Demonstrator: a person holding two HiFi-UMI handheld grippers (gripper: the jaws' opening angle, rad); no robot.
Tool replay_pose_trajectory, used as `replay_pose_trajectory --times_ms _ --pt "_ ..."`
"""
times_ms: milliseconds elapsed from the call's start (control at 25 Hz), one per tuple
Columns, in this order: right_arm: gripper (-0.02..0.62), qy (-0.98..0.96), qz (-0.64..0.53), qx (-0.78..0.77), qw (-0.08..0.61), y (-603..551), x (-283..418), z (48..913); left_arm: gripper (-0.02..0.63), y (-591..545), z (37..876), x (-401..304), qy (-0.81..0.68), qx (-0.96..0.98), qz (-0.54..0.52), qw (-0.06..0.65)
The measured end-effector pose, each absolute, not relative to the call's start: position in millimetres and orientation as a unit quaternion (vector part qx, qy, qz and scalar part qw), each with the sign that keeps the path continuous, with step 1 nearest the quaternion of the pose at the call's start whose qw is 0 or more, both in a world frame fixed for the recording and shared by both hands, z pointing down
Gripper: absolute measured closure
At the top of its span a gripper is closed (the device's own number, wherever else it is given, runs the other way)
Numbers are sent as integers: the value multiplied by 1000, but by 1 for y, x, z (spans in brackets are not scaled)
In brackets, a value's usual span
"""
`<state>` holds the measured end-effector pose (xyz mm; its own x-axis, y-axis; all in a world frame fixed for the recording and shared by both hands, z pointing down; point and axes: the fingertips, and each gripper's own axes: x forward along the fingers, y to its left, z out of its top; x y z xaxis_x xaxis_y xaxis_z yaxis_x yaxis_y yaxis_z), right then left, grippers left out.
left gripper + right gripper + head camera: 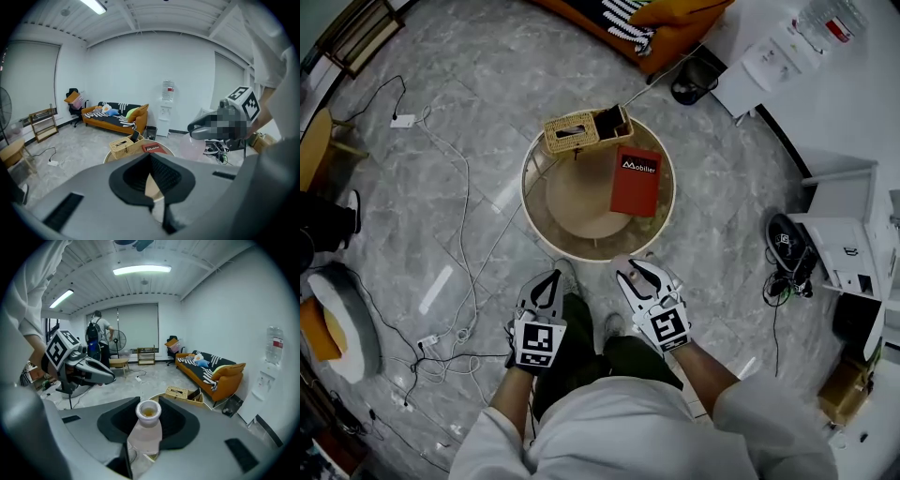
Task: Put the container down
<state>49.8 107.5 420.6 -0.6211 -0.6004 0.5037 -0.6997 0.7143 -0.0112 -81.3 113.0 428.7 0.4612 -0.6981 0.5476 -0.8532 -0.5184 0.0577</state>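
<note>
My right gripper [636, 274] is shut on a pale pink translucent container [145, 432], a bottle with an open mouth that stands upright between the black pads. The left gripper view shows the same container [199, 147] hanging below the right gripper, above the floor and just short of the near rim of the round table [530, 202]. My left gripper [548, 281] is beside it on the left, jaws together and holding nothing; their tips meet in its own view [153, 200].
A wicker box [574, 131] holding a dark phone and a red book [636, 180] sit on the table's far half. An orange sofa [647, 23] lies beyond. Cables [459, 281] run over the floor at left. A person [96, 341] stands by a fan far off.
</note>
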Motion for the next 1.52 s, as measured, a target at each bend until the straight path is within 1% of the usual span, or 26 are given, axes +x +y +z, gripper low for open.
replay_pose_trajectory --times_ms 280,680,840,1520 --pt "453 -890 100 376 238 40 16 449 598 56 458 -106 -451 843 237 169" --pt "453 -896 112 353 244 -12 -13 511 598 7 511 -109 -458 835 251 175" --pt "453 -903 113 333 248 -26 -18 543 598 -10 532 -107 -469 827 258 171" --pt "453 -906 129 307 261 -87 -31 674 598 -55 640 -107 -482 804 280 207"
